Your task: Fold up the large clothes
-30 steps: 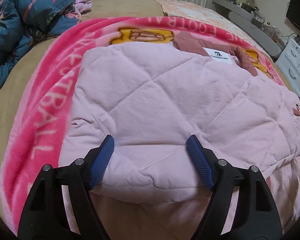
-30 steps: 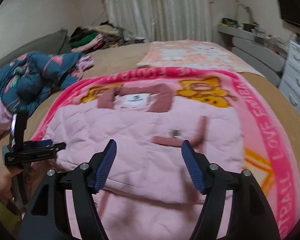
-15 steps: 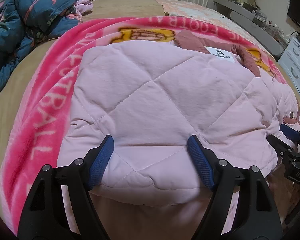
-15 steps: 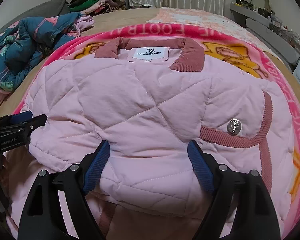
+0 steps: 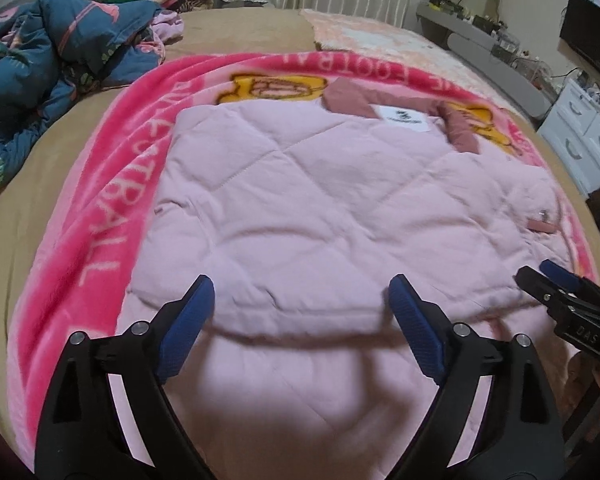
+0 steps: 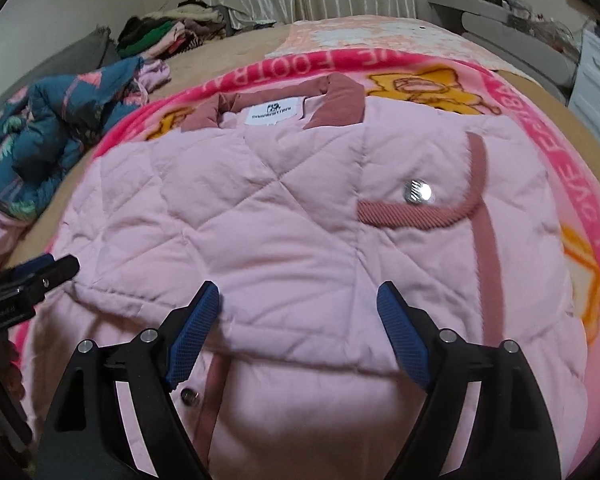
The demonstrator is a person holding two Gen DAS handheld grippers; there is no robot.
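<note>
Left wrist view: lying ahead on the pink blanket (image 5: 112, 184), the folded pink quilted jacket (image 5: 320, 216); hovering just short of its near fold, the left gripper (image 5: 300, 312), jaws opening, nothing between; likewise spread and empty, the right gripper (image 6: 298, 312).

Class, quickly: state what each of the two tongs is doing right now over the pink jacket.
Left tongs: jaws opening, nothing gripped; the folded edge of the pink jacket lies between them.
Right tongs: open, holding nothing, over the jacket's folded edge.

Pale pink diamond-quilted jacket (image 6: 284, 240), dusty-rose corduroy collar (image 6: 340, 100), hot-pink lettered blanket (image 5: 112, 184), perhaps floral navy bedding (image 5: 48, 68)
</note>
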